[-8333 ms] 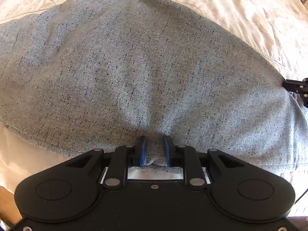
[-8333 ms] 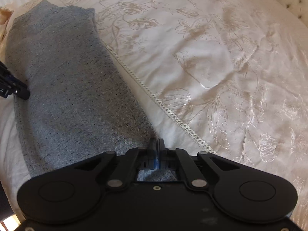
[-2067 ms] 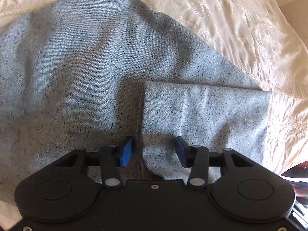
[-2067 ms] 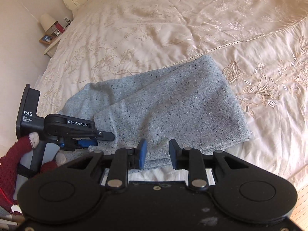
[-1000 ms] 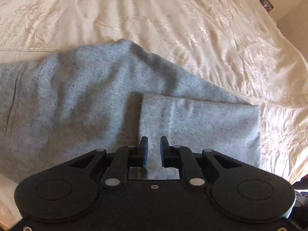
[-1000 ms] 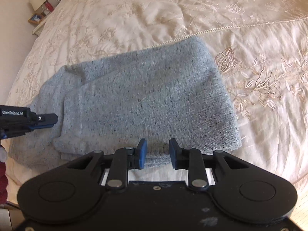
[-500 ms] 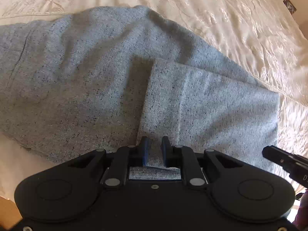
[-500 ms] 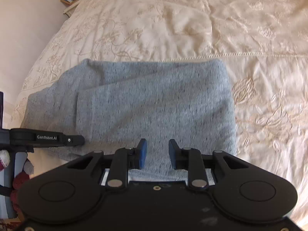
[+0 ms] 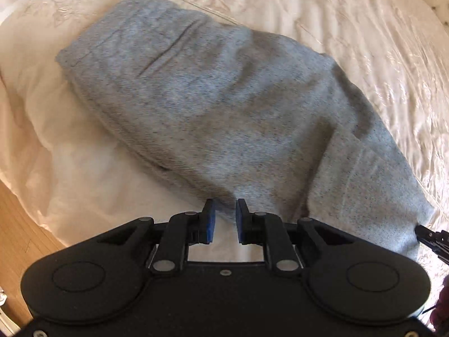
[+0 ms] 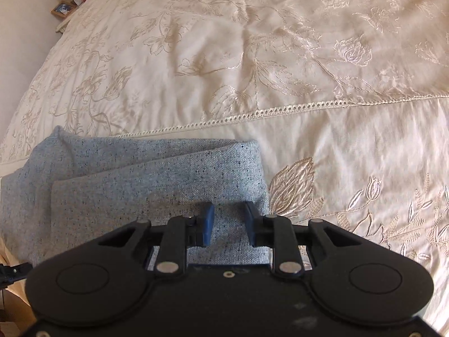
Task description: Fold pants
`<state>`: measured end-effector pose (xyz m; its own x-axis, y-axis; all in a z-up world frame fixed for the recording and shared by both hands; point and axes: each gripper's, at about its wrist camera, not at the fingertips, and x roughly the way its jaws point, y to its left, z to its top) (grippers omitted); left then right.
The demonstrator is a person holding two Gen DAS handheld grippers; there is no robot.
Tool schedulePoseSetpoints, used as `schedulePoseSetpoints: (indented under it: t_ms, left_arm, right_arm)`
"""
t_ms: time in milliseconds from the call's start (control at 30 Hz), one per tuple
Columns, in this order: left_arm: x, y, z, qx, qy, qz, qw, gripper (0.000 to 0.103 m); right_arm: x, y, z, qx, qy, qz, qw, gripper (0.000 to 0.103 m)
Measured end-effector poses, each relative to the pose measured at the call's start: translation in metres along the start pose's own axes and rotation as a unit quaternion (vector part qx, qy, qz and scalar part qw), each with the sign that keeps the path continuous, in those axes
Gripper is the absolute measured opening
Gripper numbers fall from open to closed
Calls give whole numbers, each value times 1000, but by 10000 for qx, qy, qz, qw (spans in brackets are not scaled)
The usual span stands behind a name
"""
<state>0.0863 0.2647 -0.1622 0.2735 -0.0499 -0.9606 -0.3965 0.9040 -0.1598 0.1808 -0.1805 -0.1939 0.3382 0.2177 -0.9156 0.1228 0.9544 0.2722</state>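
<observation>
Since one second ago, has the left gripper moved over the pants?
Yes. The left gripper has slid to the near edge of the pants, with bare bedspread now beside it.

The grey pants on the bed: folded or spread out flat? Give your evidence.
Folded. The grey pants lie in layers on the bedspread: an upper flap with a straight edge rests on a wider layer beneath.

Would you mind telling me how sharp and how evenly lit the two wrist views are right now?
Left wrist view: the grey pants look smeared by motion blur, and sunlight glares off the satin bedspread at right. Right wrist view: the pants' weave is crisp near the right gripper, the bedspread softens at the far right, and fisheye bending curves its lace seam.
</observation>
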Motion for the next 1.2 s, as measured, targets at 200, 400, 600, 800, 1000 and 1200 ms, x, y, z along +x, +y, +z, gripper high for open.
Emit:
schedulePoseSetpoints:
  t_ms: [200,400,600,800,1000,1200]
  left_arm:
    - [-6,44,19,-293,-107,119,9994,22]
    - [1,78,51,-127,-111,25,9999,22]
    - [4,113,85,62,-35,-244,9997,23]
    - [12,145,113,411,81,-527,9977,35]
    - [18,163,115,654,190,-835,9942,47]
    - [31,177,111,657,184,-975,9929,58]
  right_arm:
    - [-30,33,-19,-259,-337,298,9987,28]
    - [-37,109,-48,-722,-299,822,9935,28]
    - [-18,189,-73,-629,-226,786,9947,28]
    - [12,223,-92,-333,30,342,9989,27]
    - [32,226,-103,-26,99,-121,9999,24]
    - [39,235,-101,-124,171,-343,9992,24]
